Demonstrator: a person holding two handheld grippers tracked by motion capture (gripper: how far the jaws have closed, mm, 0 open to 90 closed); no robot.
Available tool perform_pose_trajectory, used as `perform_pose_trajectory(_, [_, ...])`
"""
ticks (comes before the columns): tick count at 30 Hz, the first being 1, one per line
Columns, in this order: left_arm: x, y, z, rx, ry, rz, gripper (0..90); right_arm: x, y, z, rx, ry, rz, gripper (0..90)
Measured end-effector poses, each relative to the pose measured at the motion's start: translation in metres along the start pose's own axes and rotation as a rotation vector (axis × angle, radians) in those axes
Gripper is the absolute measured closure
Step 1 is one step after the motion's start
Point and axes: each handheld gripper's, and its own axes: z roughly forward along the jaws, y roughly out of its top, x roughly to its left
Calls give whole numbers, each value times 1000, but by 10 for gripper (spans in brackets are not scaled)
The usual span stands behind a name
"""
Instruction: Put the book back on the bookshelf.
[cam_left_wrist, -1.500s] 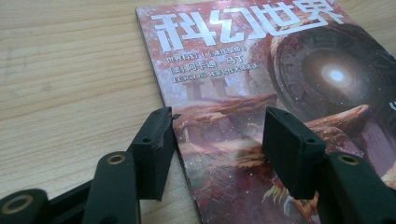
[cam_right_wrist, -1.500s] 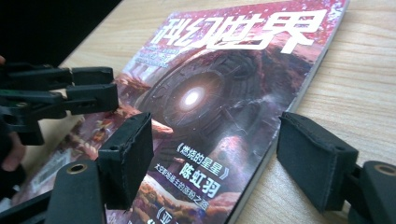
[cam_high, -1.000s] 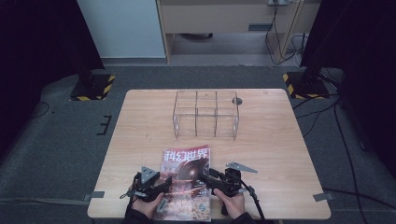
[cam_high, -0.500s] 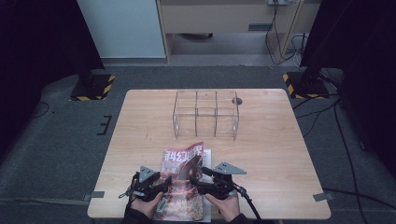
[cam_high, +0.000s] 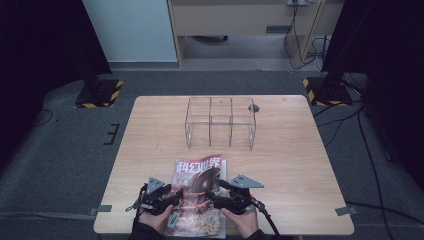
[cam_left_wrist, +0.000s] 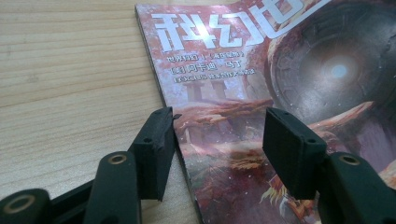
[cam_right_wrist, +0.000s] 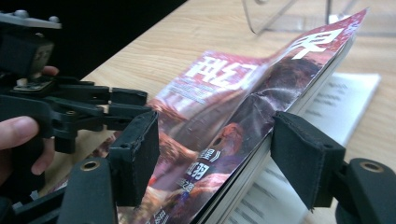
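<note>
1. Work in hand: opening or leafing a magazine at the near edge of the table. Judged early; the cover and a block of pages stand lifted off the bottom sheets, not yet turned over.
2. Magazine location: near middle of the table, between the two hands, well apart from the clear divided box farther back.
3. Right gripper: jaws wide apart. In the right gripper view the raised page block sits between them, the right pad at its fore edge, the left pad over the cover. Not clamped; real contact I cannot tell.
4. Left gripper: jaws also well open, straddling the magazine's spine edge, one pad on bare wood, one over the cover. Holds nothing.
5. Orientation: long axis runs near to far across the table, title end pointing toward the box. Spine on the person's left, lifted free edge on the right.
6. Left to do, by my reading: carry the lifted pages over to the left and lay them flat.
</note>
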Motion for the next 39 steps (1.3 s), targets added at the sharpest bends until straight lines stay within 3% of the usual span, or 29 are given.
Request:
perform_pose_trajectory(8, [-1, 0, 0, 2, 12, 30, 449, -20, -15, 1, 106, -43, 83, 314])
perform_pose_trajectory(12, [-1, 0, 0, 4, 19, 50, 445, -16, -16, -1, 129, -40, 61, 281])
perform_pose_trajectory(14, [-3, 0, 0, 14, 42, 78, 437, -15, -17, -1, 143, -58, 54, 278])
perform_pose_trajectory(18, [-2, -3, -2, 8, 55, 73, 411, -11, -17, 1, 149, -59, 69, 274])
perform_pose_trajectory(20, [-6, -4, -3, 11, 38, 79, 444, -11, -17, 1, 137, -61, 93, 268])
perform_pose_trajectory(21, [-8, -4, -3, 12, 53, 86, 428, -12, -17, 1, 132, -50, 117, 267])
perform_pose_trajectory(23, [-8, -5, -3, 9, 55, 65, 427, -15, -18, 0, 111, -25, 204, 263])
perform_pose_trajectory(25, [-5, -5, -4, -6, 32, 16, 432, -18, -18, -1, 97, -10, 243, 263])
perform_pose_trajectory(27, [-3, -5, -4, -10, 25, -3, 435, -19, -19, -2, 81, 6, 272, 263])
perform_pose_trajectory(32, [-5, -5, -4, -7, 45, 9, 434, -17, -19, -5, 25, 23, 256, 266])
perform_pose_trajectory(35, [-5, -5, -4, -8, 42, 4, 435, -13, -13, -9, -49, 95, 275, 339])
perform_pose_trajectory(38, [-5, -5, -4, -9, 40, 2, 435, -7, -9, -7, -73, 113, 242, 346])
perform_pose_trajectory(39, [-4, -5, -4, -8, 37, 2, 435, -1, -8, -3, -52, 100, 191, 343])
